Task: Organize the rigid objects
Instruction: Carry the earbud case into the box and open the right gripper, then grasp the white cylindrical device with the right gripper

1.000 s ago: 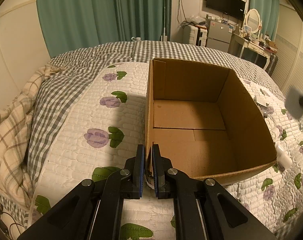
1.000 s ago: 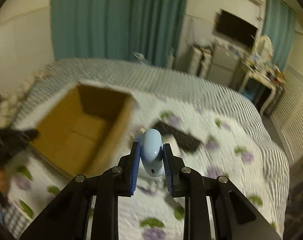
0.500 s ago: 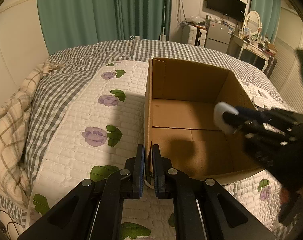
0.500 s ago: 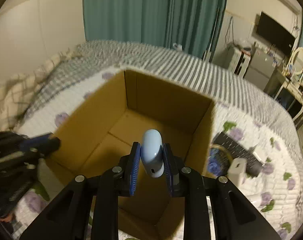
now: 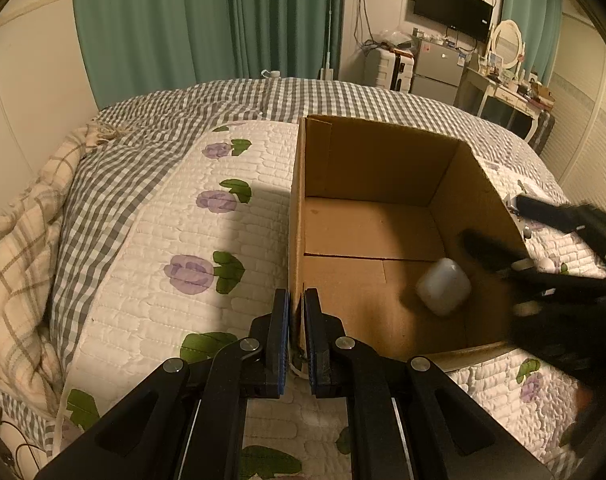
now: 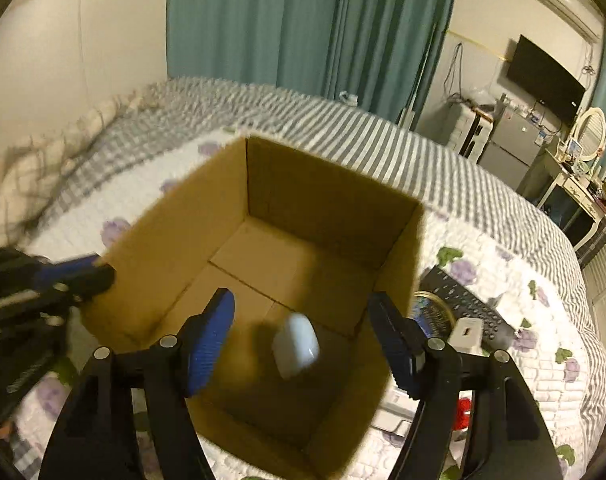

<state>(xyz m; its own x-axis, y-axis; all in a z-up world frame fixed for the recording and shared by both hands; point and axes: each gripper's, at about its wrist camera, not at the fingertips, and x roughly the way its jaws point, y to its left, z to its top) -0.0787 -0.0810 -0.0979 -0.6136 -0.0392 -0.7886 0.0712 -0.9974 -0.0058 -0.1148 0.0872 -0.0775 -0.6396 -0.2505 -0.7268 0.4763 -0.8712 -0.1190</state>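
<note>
At the far left a cream plaid blanket point(image 5: 19, 248) lies bunched along the edge of the bed, next to a grey checked cover point(image 5: 115, 168). Over the middle of the bed spreads a white quilt with purple flowers point(image 5: 175, 248).

On that quilt stands an open cardboard box point(image 5: 387, 168). The left gripper point(image 5: 297, 344) is clenched on the near left corner of the box wall, one blue pad outside and one inside, with the cardboard pinched between them.

Inside the box, toward its near right side, is a small pale blue rounded case point(image 5: 443, 286). It looks blurred in both views, and I cannot tell whether it rests on the cardboard floor or hangs just above it.

The right gripper point(image 6: 307, 340) hangs over the open top of the box, pointing down into it. Its jaws are opening, released from the case, which shows between the two fingers and touches neither pad.

Right of the box, on the quilt, lie a black keyboard point(image 6: 467, 308) and a small white block point(image 6: 467, 334) close beside it. Beyond the bed, against the far wall, a dark television point(image 5: 453, 10) hangs above a cluttered dresser.
</note>
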